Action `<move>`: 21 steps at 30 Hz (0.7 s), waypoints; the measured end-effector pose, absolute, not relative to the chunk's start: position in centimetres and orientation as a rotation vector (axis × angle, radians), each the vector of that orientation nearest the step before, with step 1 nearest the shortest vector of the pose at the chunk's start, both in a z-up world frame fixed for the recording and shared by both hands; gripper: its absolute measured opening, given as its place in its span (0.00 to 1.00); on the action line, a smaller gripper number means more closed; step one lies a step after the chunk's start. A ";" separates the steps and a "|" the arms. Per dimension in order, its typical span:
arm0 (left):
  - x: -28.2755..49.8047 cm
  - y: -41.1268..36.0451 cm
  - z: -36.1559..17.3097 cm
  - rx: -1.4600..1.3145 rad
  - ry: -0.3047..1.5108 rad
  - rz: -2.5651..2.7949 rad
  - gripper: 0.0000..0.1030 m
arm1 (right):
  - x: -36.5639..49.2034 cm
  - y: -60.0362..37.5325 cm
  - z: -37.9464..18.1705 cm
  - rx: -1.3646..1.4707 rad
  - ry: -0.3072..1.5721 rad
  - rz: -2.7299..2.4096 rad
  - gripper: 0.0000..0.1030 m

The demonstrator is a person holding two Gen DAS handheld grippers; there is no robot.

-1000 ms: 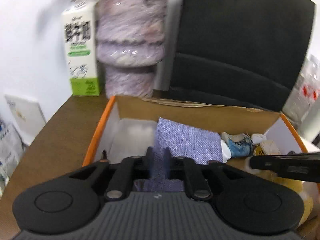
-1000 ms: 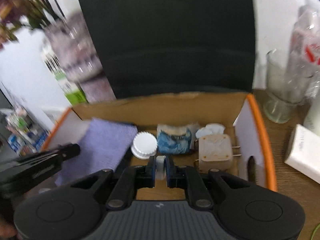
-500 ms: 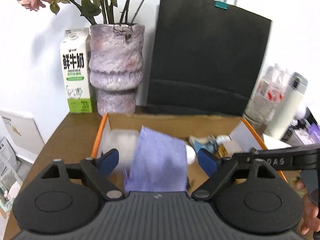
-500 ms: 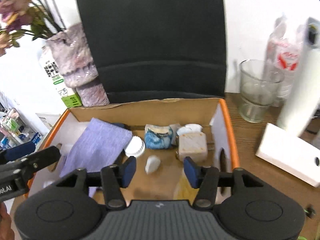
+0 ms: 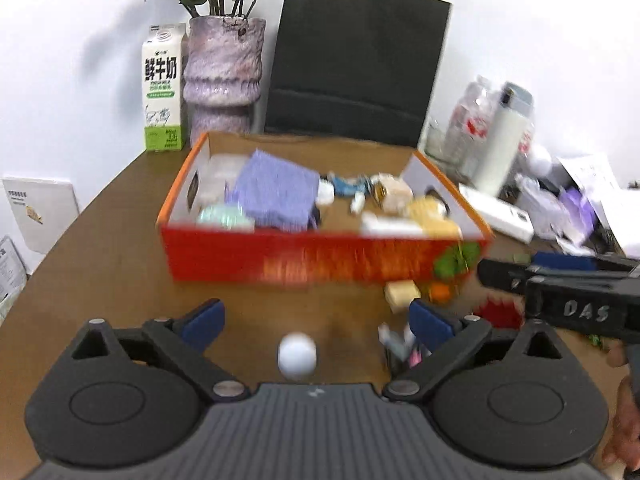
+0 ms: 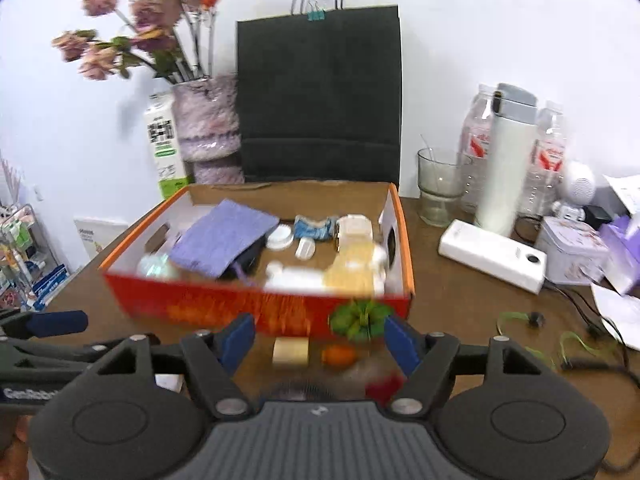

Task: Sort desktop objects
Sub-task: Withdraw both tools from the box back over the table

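An orange cardboard box (image 5: 280,260) (image 6: 256,308) stands mid-desk, holding a purple cloth (image 5: 276,196) (image 6: 224,240), a small white piece (image 6: 305,247), a white lid (image 6: 280,237) and other small items. My left gripper (image 5: 316,320) is open and empty, in front of the box, above a white ball (image 5: 298,356). My right gripper (image 6: 318,336) is open and empty, in front of the box. Between its fingers lie a beige block (image 6: 291,351), a small orange thing (image 6: 339,355) and a red thing (image 6: 384,386). The frames are blurred.
A black paper bag (image 6: 320,96), a vase (image 5: 224,80) and a milk carton (image 5: 162,88) stand behind the box. A glass (image 6: 438,184), bottles, a white flask (image 6: 506,160), a white power bank (image 6: 492,256) and cables (image 6: 576,344) fill the right side.
Both grippers opened, dropping the purple cloth and the white piece into the box, then pulled back and up to the near side of the box.
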State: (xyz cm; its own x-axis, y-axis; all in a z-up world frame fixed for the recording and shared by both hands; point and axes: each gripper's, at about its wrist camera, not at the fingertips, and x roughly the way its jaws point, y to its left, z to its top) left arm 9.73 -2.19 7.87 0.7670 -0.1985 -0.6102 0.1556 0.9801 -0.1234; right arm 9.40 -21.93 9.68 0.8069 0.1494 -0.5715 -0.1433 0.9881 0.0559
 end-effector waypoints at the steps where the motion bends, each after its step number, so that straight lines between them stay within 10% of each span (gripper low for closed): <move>1: 8.5 -2.1 7.5 -0.062 0.662 -0.192 0.98 | 8.0 -22.0 9.5 0.008 0.598 0.154 0.70; 21: -6.8 -2.0 2.2 -0.062 0.573 -0.192 1.00 | -8.5 -22.8 2.9 0.016 0.555 0.188 0.73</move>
